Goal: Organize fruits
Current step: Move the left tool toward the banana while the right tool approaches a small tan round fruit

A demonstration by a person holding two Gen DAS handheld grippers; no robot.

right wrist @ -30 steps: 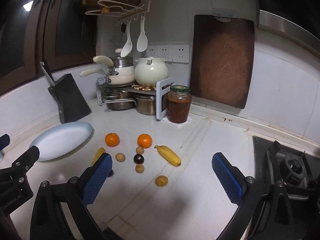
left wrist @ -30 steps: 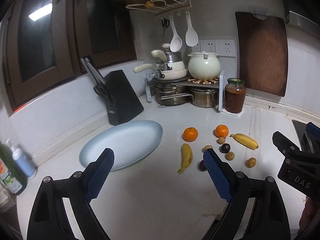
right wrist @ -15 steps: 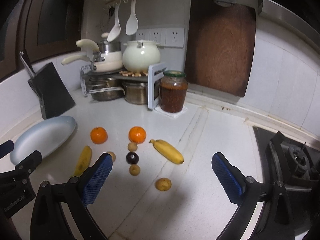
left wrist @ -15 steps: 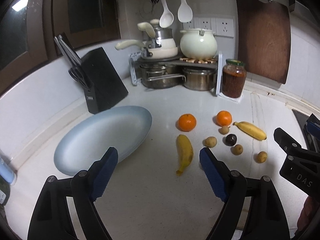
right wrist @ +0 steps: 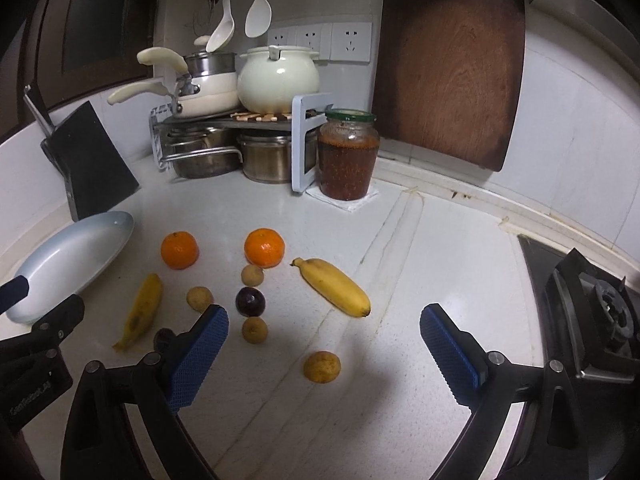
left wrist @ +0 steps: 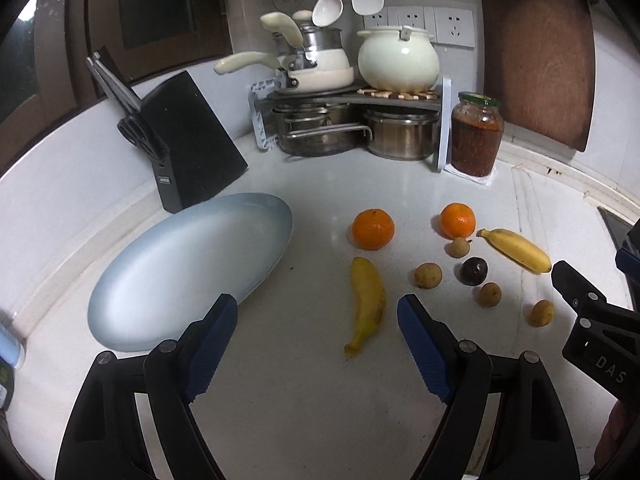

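Fruit lies loose on the white counter: two oranges (left wrist: pixel 373 229) (left wrist: pixel 457 220), a banana (left wrist: pixel 367 300) between and just beyond my left fingers, a second banana (left wrist: pixel 516 249) to the right, a dark plum (left wrist: pixel 473 271) and several small brown longans (left wrist: pixel 427 275). A pale blue oval plate (left wrist: pixel 188 268) lies empty at the left. My left gripper (left wrist: pixel 316 344) is open above the counter, short of the near banana. My right gripper (right wrist: pixel 324 354) is open above a longan (right wrist: pixel 321 366); the second banana (right wrist: pixel 335 286) and plum (right wrist: pixel 250 301) lie just beyond it.
A black knife block (left wrist: pixel 188 148) stands behind the plate. A pot rack (left wrist: pixel 352 120) with pots and a red jar (left wrist: pixel 476 134) line the back wall, with a brown cutting board (right wrist: pixel 448 64). A gas stove (right wrist: pixel 592 312) is at the right.
Both grippers have moved forward and down toward the fruit; the fruit and plate look larger and closer. Nothing was taken hold of.
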